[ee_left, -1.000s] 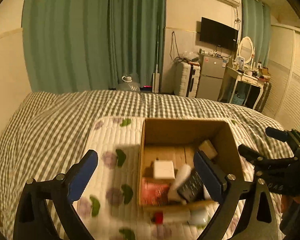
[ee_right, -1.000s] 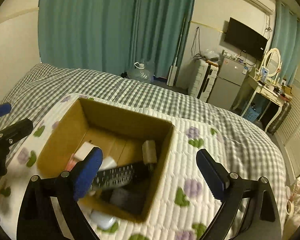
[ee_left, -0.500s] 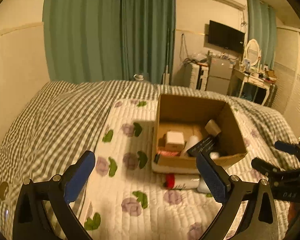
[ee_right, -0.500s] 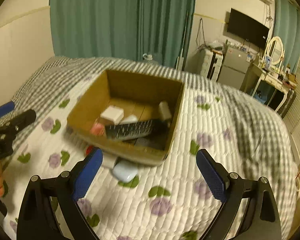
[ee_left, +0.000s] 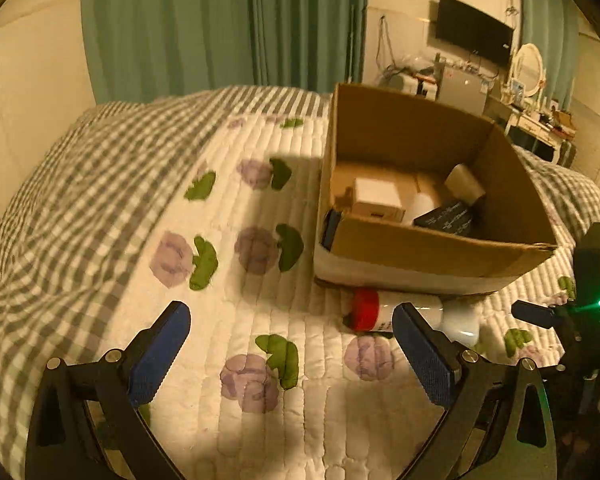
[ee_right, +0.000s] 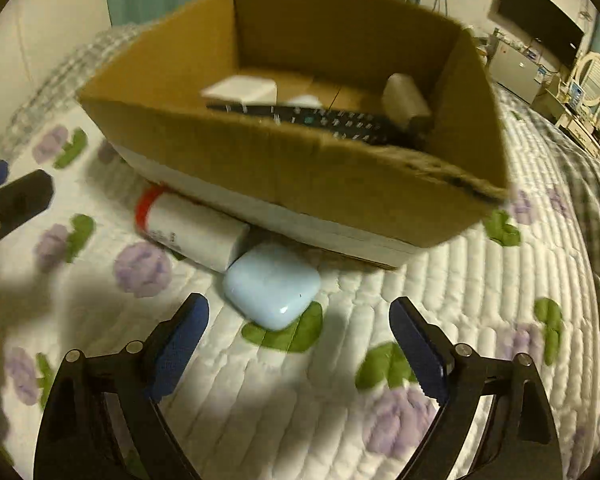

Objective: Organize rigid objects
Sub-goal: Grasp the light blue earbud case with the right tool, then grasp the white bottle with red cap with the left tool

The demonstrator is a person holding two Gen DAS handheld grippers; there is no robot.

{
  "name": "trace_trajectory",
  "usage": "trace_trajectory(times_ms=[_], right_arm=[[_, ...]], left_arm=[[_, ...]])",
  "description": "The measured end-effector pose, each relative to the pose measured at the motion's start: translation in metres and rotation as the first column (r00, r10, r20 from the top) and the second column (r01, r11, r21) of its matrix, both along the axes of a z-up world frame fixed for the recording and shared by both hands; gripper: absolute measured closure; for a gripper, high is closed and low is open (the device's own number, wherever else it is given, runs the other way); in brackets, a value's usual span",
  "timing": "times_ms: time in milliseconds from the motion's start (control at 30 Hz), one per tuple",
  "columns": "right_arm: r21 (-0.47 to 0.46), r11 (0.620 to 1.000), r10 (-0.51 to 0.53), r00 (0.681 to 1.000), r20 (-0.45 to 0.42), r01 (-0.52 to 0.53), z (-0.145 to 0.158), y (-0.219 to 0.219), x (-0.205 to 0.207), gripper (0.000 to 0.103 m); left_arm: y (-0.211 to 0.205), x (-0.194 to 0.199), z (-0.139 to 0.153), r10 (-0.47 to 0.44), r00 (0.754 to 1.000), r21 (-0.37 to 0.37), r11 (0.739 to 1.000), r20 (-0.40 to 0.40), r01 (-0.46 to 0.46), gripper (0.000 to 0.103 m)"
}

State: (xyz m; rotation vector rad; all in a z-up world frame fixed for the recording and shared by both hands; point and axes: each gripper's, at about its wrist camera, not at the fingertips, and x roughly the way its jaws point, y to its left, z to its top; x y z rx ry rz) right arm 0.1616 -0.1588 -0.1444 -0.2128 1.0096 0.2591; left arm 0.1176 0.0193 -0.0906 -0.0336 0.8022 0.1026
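A quilted bedspread point(ee_right: 440, 280) with purple flowers is lying under both tools, and a cardboard box point(ee_right: 284, 184) is sitting on it, ahead of and above the right gripper point(ee_right: 298, 344). The box is holding a black remote point(ee_right: 320, 118), a white block point(ee_right: 240, 90) and a pale roll point(ee_right: 404, 98), so much of the tidying appears done. Two things are waiting outside, against the box's near wall: a white bottle point(ee_right: 196, 236) with a red cap, lying ahead and left of the right gripper's fingers, and a pale blue case point(ee_right: 274, 286) lying just ahead of the gap between them. Both of that gripper's fingers are spread wide, gripping nothing. The left gripper point(ee_left: 290, 350) is hovering wide and empty too, the bottle lying just past its right finger point(ee_left: 422, 354).
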Motion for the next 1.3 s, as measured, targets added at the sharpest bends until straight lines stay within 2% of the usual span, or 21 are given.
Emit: trace_trajectory(times_ms=[100, 267, 433, 700, 833, 967, 1100, 1200, 1267, 1300], right_arm=[[0.003, 1.0, -0.003, 1.0, -0.028, 0.003, -0.013, 0.002, 0.014, 0.021], [0.065, 0.998, -0.003, 0.999, -0.046, 0.006, -0.023, -0.002, 0.021, 0.049], [0.068, 0.995, -0.068, 0.998, -0.019, 0.069, -0.014, -0.021, 0.004, 0.049], [0.126, 0.97, -0.213, 0.977, 0.025, 0.209, 0.013, -0.076, -0.01, 0.049], [0.149, 0.961, -0.239, 0.971, 0.01, 0.235, 0.014, -0.092, -0.01, 0.049], [0.134, 0.963, -0.235, 0.972, 0.002, 0.233, 0.015, -0.092, 0.007, 0.049], [0.126, 0.963, -0.24, 0.971, -0.01, 0.239, 0.012, -0.087, 0.012, 0.049], [0.121, 0.961, -0.246, 0.969, -0.021, 0.247, 0.007, -0.088, 0.014, 0.049], [0.119, 0.962, -0.246, 0.969, -0.022, 0.246, 0.006, -0.089, 0.018, 0.049], [0.118, 0.962, -0.245, 0.969, -0.022, 0.246, 0.006, -0.089, 0.018, 0.049]], left_arm=[[0.0, 0.004, -0.01, 0.006, 1.0, 0.002, 1.0, -0.028, -0.006, 0.0], [-0.003, 0.007, -0.026, 0.001, 0.998, 0.038, 0.999, -0.07, 0.002, 0.0], [-0.012, 0.005, -0.031, -0.017, 0.995, 0.053, 0.998, -0.098, 0.022, 0.0], [-0.054, 0.007, -0.033, -0.114, 0.987, 0.018, 0.993, -0.11, 0.117, 0.0], [-0.068, 0.019, -0.039, -0.113, 0.987, -0.029, 0.993, -0.119, 0.11, 0.0], [-0.075, 0.033, -0.05, -0.089, 0.986, -0.045, 0.995, -0.141, 0.083, 0.0], [-0.078, 0.046, -0.063, -0.057, 0.984, -0.098, 0.994, -0.17, 0.04, 0.0], [-0.086, 0.055, -0.072, -0.023, 0.984, -0.036, 0.999, -0.179, 0.017, 0.001], [-0.086, 0.059, -0.076, -0.013, 0.983, -0.023, 1.0, -0.185, 0.009, 0.003], [-0.086, 0.059, -0.075, -0.015, 0.984, -0.024, 1.0, -0.178, 0.011, 0.009]])
